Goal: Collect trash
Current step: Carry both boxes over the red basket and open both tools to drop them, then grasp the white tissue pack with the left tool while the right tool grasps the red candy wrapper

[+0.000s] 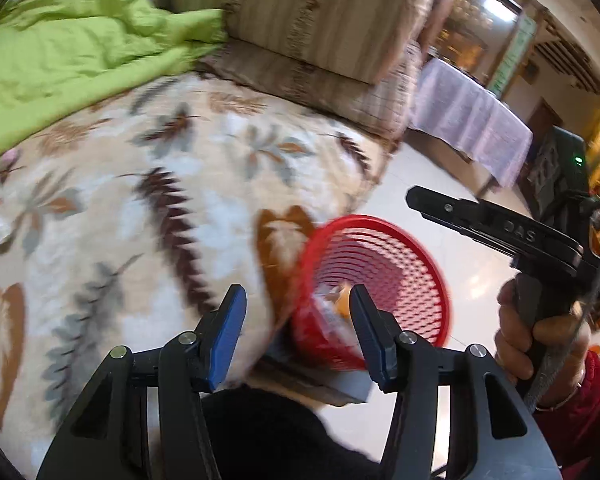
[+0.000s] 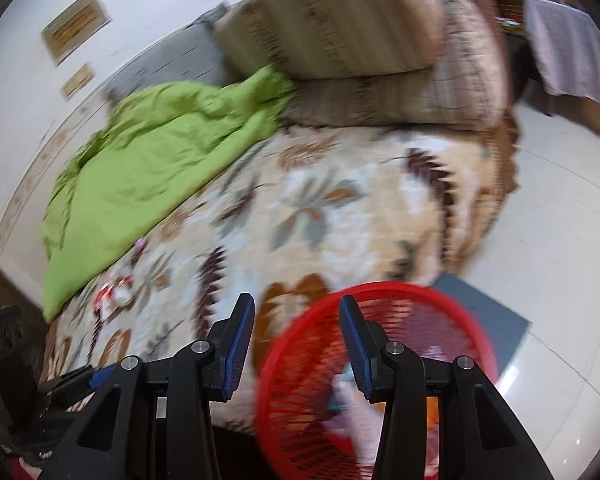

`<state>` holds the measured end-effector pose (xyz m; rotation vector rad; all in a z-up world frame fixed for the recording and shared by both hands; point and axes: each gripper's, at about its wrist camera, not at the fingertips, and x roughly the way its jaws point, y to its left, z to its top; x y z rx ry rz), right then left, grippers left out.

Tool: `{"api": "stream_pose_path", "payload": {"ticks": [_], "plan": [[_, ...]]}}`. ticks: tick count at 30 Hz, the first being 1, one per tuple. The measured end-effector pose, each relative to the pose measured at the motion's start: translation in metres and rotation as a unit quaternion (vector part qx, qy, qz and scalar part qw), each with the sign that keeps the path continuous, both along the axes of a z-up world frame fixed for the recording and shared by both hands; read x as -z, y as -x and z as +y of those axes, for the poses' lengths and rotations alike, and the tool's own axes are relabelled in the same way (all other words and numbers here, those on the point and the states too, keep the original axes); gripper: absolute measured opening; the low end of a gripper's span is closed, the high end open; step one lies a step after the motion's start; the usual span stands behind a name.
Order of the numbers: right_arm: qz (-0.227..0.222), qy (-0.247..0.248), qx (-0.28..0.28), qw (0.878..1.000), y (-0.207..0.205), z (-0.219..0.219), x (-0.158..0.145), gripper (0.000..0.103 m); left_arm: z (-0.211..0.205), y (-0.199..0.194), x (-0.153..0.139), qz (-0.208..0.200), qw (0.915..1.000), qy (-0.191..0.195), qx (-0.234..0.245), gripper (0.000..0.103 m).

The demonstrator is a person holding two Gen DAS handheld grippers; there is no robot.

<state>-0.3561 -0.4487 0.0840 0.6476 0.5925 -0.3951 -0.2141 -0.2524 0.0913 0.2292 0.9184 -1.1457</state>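
Red mesh basket (image 2: pixel 379 364) w/ orange, white & pink bits inside. Bedspread (image 1: pixel 180 184): cream, w/ brown, grey & maroon leaf print. Lime green blanket (image 2: pixel 148 172), plain, at bed's far edge. Pillows (image 1: pixel 319 20): beige w/ brown stripes. Grey mat (image 2: pixel 487 320) on white tile floor (image 2: pixel 559 240). Grippers black w/ blue pads (image 1: pixel 228 332). Sleeve (image 1: pixel 579 412) red. Tablecloth (image 1: pixel 471 120) pale lilac.

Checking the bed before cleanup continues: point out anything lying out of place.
Small red-and-white wrappers lie loose on the leaf-patterned bedspread, near the crumpled green blanket, not in the red mesh basket on the floor beside the bed. Blur hides what they are. Both grippers are open, holding nothing.
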Motion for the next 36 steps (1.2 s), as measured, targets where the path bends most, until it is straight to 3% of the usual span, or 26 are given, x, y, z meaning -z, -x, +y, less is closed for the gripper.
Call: {"api": "stream_pose_path", "payload": {"ticks": [5, 11, 16, 23, 26, 30, 36], "plan": [[0.002, 0.001, -0.086, 0.996, -0.053, 0.046, -0.001, 0.054, 0.051, -0.037, -0.003, -0.008, 0.9971, 0.005, -0.075, 0.054], [0.007, 0.011, -0.168, 0.986, -0.111, 0.095, -0.002, 0.055, 0.122, -0.085, -0.003, -0.028, 0.9833, 0.006, -0.180, 0.057], [0.022, 0.001, -0.228, 0.973, -0.165, 0.133, 0.001, 0.059, 0.177, -0.126, 0.014, -0.045, 0.9591, -0.010, -0.279, 0.057], [0.035, 0.015, -0.274, 0.961, -0.256, 0.180, 0.001, 0.066, 0.235, -0.182, 0.054, -0.072, 0.9036, -0.063, -0.418, 0.057], [0.040, 0.017, -0.286, 0.957, -0.303, 0.192, 0.002, 0.067, 0.251, -0.197, 0.058, -0.041, 0.8934, -0.044, -0.445, 0.057], [0.051, 0.028, -0.283, 0.957, -0.371, 0.197, 0.012, 0.067, 0.260, -0.205, 0.061, -0.052, 0.8769, -0.054, -0.475, 0.057], [0.067, -0.011, -0.285, 0.956, -0.441, 0.191, 0.041, 0.066, 0.268, -0.212, 0.064, -0.043, 0.8680, -0.055, -0.492, 0.058]]}}
